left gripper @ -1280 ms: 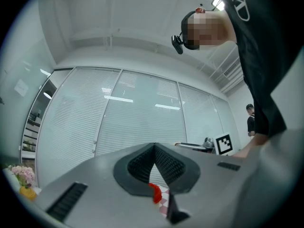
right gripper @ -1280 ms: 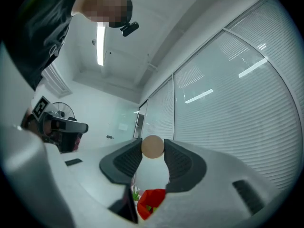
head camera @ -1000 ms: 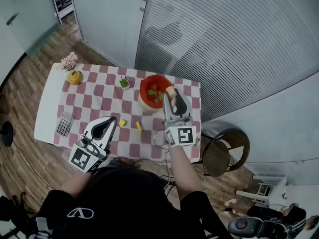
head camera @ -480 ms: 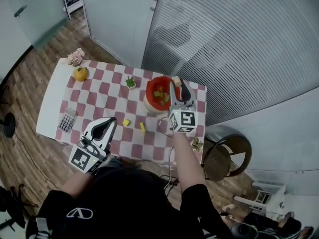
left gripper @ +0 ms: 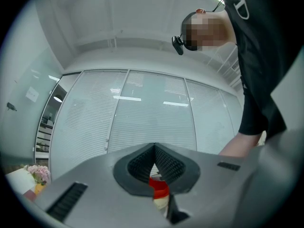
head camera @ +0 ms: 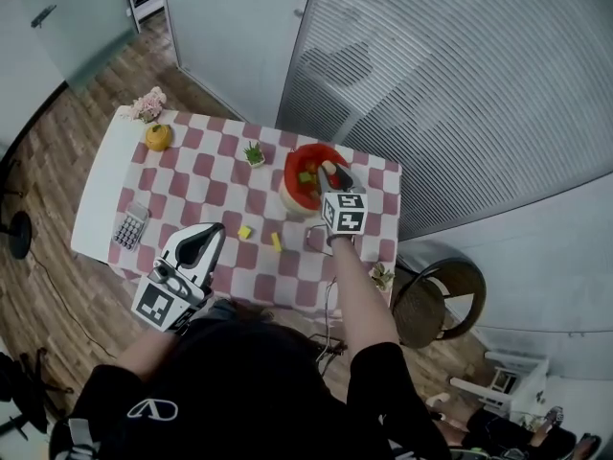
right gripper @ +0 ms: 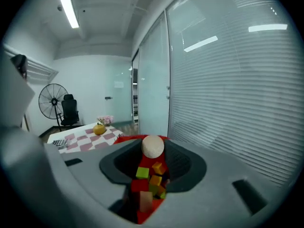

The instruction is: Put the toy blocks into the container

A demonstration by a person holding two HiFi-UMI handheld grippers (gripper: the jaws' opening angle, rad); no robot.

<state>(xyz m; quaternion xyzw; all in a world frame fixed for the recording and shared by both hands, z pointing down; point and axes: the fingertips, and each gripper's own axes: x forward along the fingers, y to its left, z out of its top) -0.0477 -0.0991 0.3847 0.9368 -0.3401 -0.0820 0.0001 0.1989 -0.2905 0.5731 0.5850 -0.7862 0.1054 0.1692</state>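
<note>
Nearest the person, the left gripper (head camera: 209, 236) hangs over the front edge of the checked table (head camera: 192, 185) with its jaws pressed together and nothing between them; it has no part in the work right now.

Just past it, two yellow blocks (head camera: 244, 232) lie loose on the cloth, close to each other and well short of the bowl. As far as I can make out, these are all that is left on the table to pick up.

Further on, the right gripper (head camera: 330, 172) reaches over the red container (head camera: 288, 175), pinching a pale round piece (right gripper: 153, 146) between its jaws. The piece hangs above the bowl's opening, not yet let go. Below it a heap of blocks (right gripper: 142, 173) already sits inside: green, orange, yellow, red and a pale one.

So I'd say most of the job is done: this piece needs dropping, then the two yellow ones need fetching.

Beyond the bowl, a small potted plant (head camera: 254, 153), an orange fruit (head camera: 158, 137) and some flowers (head camera: 148, 103) stand untouched, with a calculator (head camera: 129, 226) off to the left
</note>
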